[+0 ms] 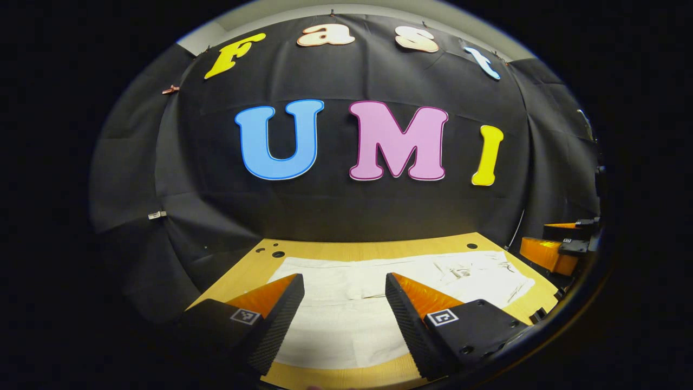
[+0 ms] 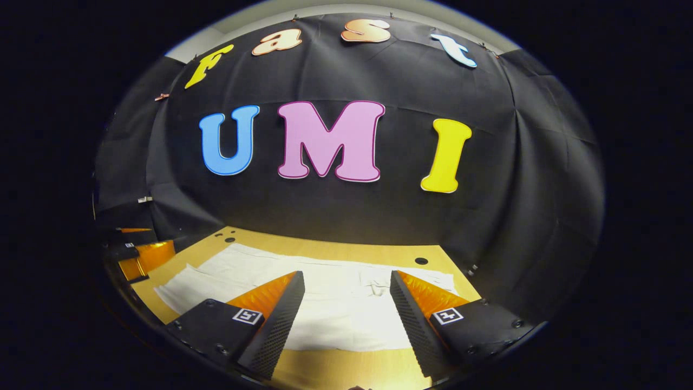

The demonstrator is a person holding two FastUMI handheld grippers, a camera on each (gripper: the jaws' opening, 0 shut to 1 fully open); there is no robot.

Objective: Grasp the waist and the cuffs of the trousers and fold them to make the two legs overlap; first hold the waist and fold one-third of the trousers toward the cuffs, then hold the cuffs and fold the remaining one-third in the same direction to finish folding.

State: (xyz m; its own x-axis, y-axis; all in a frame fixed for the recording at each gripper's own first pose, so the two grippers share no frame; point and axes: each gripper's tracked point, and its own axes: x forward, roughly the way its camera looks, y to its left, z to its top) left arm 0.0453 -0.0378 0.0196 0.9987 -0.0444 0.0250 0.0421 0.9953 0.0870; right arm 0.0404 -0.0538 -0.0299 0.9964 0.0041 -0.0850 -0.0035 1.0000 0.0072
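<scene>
While both units hover above, white trousers (image 1: 346,319) lie flat on wooden surface (image 1: 346,250). Left hand-held gripper (image 1: 345,281): fingers spread, holding nothing. Right hand-held gripper (image 2: 346,279): fingers spread, holding nothing.

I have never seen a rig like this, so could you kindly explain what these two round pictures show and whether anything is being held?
There is no robot arm here: a person holds a two-finger claw in each hand, and a small fisheye camera rides on each. The left gripper view looks out along the left claw; the right gripper view looks along the right claw. The two wedge shapes at the bottom of each picture are that claw's own fingers. Both claws are open and hold nothing. Below them, white trousers lie spread flat on a wooden table, waiting to be folded. At the right edge of the left gripper view the right claw appears farther off. Behind everything hangs the booth's black cloth wall.
</scene>
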